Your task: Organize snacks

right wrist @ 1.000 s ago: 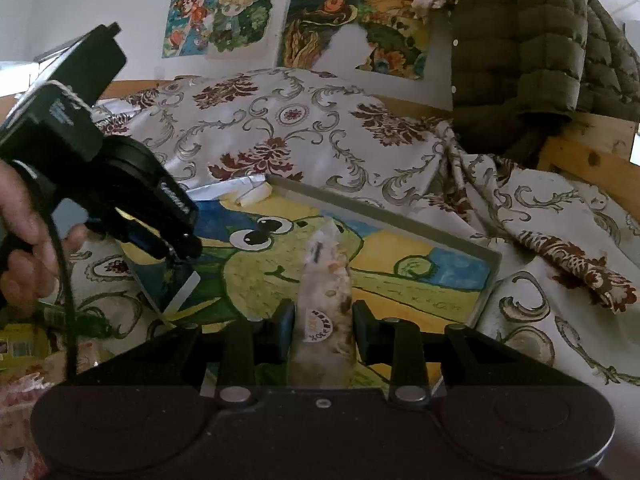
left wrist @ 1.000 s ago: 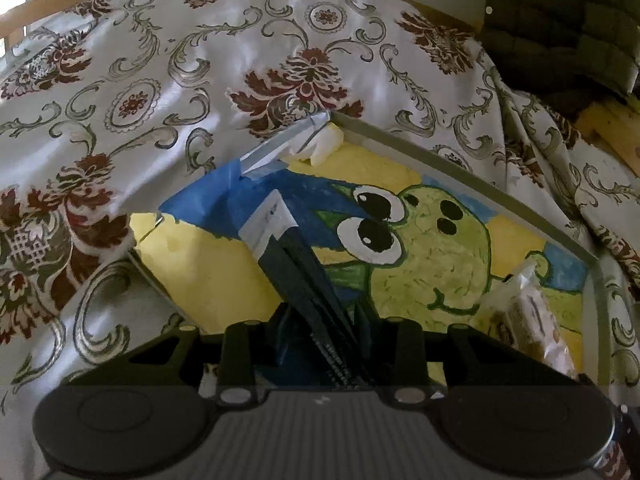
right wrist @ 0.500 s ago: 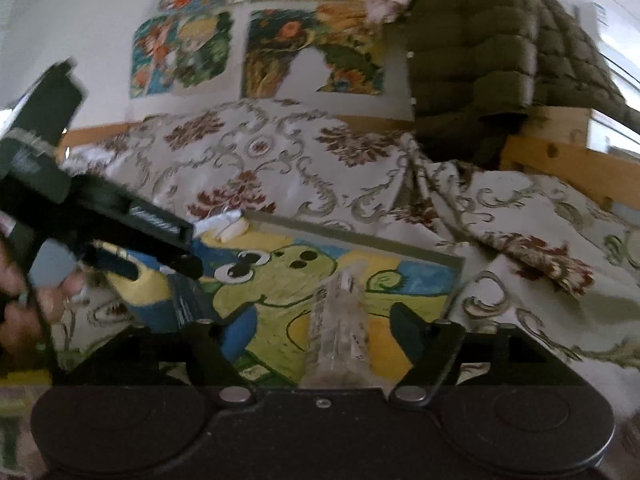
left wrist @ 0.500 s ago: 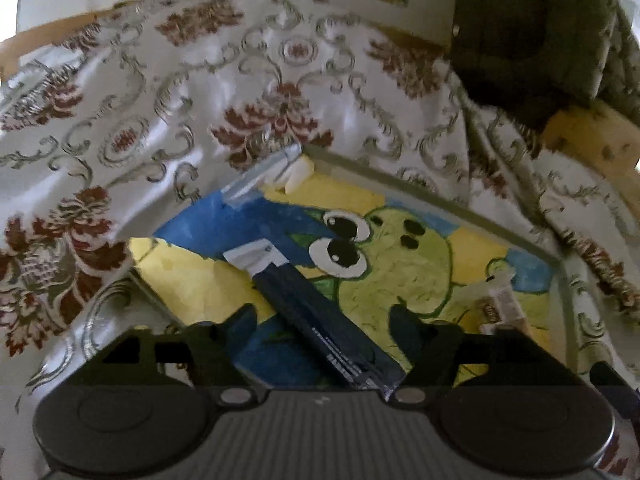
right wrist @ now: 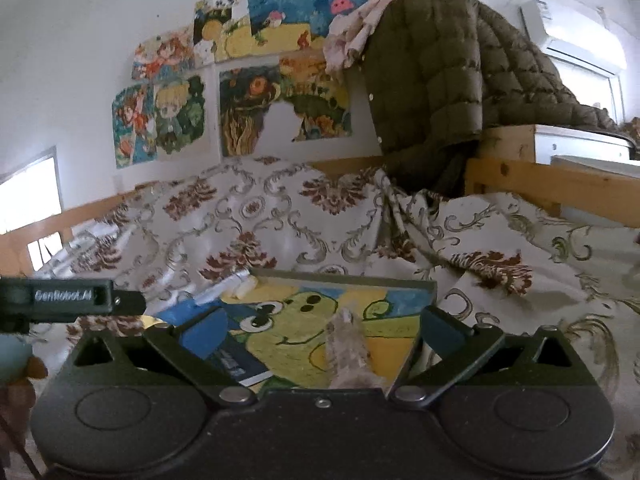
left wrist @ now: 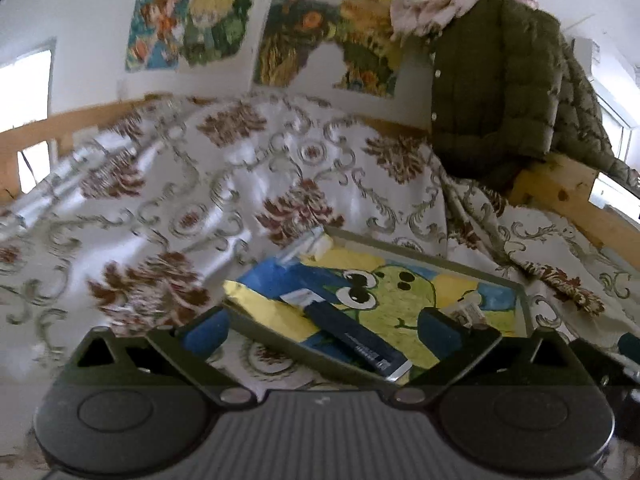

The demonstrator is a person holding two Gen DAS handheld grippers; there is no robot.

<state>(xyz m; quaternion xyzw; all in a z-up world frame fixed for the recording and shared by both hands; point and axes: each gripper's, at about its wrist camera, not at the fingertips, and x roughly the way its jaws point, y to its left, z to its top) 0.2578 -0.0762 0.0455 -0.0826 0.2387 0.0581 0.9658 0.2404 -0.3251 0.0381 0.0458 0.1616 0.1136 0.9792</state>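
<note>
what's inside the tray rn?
The tray holds a dark blue snack packet, a clear snack bag and a frog drawing lining it. The near edge is hidden by the grippers.

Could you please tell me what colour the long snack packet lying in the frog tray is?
Dark navy blue with silver ends; the long snack packet shows best in the left wrist view.

Dark blue snack packet (left wrist: pixel 352 340) flat in frog-painted tray (left wrist: pixel 524 312) — clear snack bag (right wrist: pixel 348 354) lying right.

Legible text: one item
"GenRobot.AI" in pale letters on the black body of the left gripper (right wrist: pixel 72 300); white print on the dark blue snack packet (left wrist: pixel 356 340) too small to read.
</note>
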